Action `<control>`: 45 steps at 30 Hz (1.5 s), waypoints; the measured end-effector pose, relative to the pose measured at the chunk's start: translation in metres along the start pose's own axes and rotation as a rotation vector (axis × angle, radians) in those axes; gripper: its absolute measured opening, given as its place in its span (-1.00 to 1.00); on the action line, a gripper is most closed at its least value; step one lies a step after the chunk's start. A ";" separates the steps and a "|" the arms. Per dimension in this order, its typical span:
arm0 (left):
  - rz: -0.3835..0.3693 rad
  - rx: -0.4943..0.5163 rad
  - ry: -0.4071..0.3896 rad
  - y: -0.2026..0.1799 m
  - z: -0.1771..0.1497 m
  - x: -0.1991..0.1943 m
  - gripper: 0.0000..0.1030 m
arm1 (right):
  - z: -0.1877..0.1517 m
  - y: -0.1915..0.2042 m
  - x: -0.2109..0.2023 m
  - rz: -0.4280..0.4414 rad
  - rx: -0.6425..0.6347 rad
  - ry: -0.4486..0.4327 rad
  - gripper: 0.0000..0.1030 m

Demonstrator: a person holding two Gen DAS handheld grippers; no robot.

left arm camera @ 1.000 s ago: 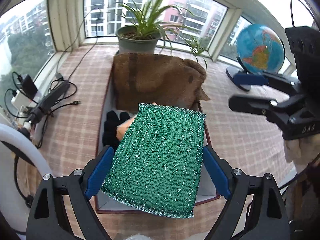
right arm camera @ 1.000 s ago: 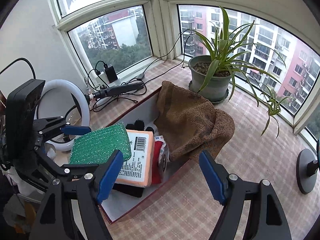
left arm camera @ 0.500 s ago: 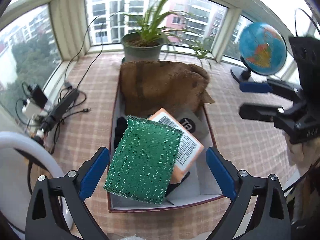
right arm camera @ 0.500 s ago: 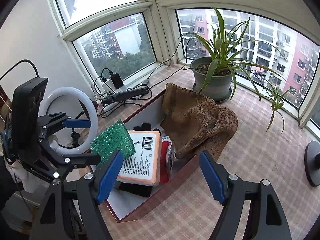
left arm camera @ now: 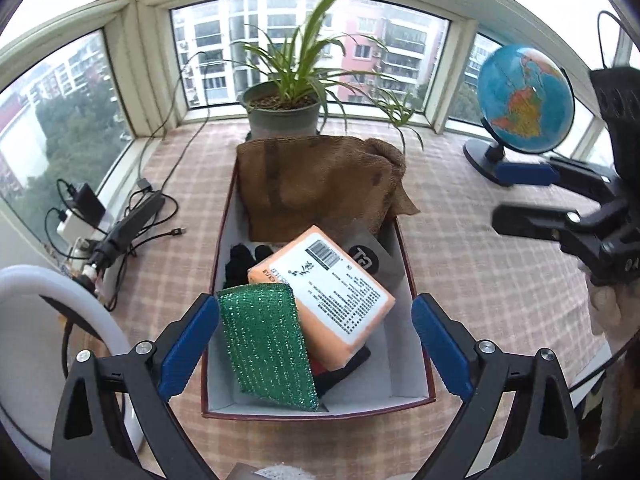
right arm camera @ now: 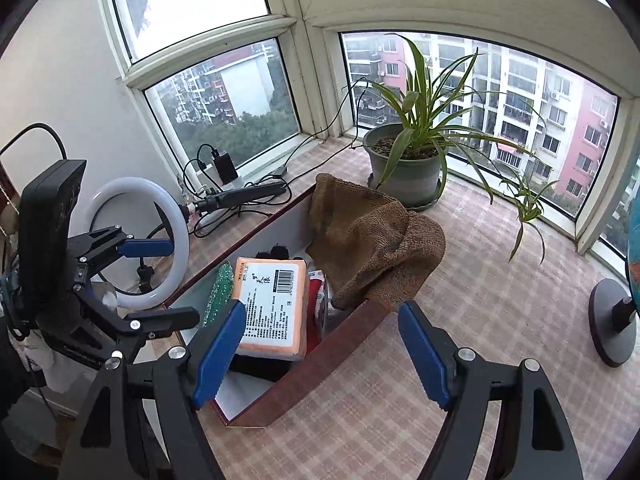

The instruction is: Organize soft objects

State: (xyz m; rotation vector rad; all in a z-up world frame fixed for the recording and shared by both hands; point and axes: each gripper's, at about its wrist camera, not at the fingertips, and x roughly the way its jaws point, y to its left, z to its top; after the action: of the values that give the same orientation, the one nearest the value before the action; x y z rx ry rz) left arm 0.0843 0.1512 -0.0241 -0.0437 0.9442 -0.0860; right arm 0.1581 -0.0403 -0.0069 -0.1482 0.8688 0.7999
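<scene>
A green glittery sponge stands on edge inside the dark red box, against its left wall, free of any grip. It leans beside an orange labelled pack. A brown towel is draped over the box's far end, with a black glove below it. My left gripper hovers open above the box's near end, its pads wide of the sponge. My right gripper is open and empty above the box's right rim. From the right wrist view the sponge shows as a thin edge.
A potted plant stands behind the box and a globe at the right. A power strip with cables lies along the left sill, near a ring light. A checked cloth covers the surface around the box.
The green sponge left the left gripper's jaws and dropped into the box, ending on edge by the left wall. The left gripper rose and pulled back; the right gripper also drew back.
</scene>
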 end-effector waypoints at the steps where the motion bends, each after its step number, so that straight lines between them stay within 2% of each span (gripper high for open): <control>1: 0.006 -0.018 -0.006 0.000 0.000 -0.002 0.89 | -0.003 0.000 -0.004 -0.007 0.000 -0.005 0.46; 13: 0.069 -0.138 -0.058 -0.031 -0.010 -0.029 0.89 | -0.037 -0.015 -0.066 -0.077 0.034 -0.048 0.46; 17: 0.108 -0.136 -0.079 -0.051 -0.014 -0.040 0.89 | -0.052 -0.021 -0.085 -0.113 0.040 -0.057 0.46; 21: 0.102 -0.159 -0.100 -0.067 -0.017 -0.051 0.89 | -0.066 -0.029 -0.102 -0.133 0.056 -0.072 0.46; 27: 0.155 -0.129 -0.130 -0.097 -0.023 -0.068 0.89 | -0.085 -0.039 -0.127 -0.161 0.104 -0.109 0.46; 30: 0.171 -0.132 -0.144 -0.108 -0.027 -0.074 0.89 | -0.094 -0.045 -0.137 -0.149 0.146 -0.133 0.46; 34: 0.187 -0.119 -0.153 -0.120 -0.029 -0.079 0.89 | -0.101 -0.048 -0.149 -0.185 0.173 -0.155 0.46; 45: 0.184 -0.144 -0.174 -0.132 -0.033 -0.085 0.89 | -0.113 -0.039 -0.157 -0.255 0.192 -0.185 0.46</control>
State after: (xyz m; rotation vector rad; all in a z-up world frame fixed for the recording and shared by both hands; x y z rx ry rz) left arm 0.0012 0.0278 0.0351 -0.0958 0.7753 0.1544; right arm 0.0540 -0.2054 0.0260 -0.0142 0.7297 0.4807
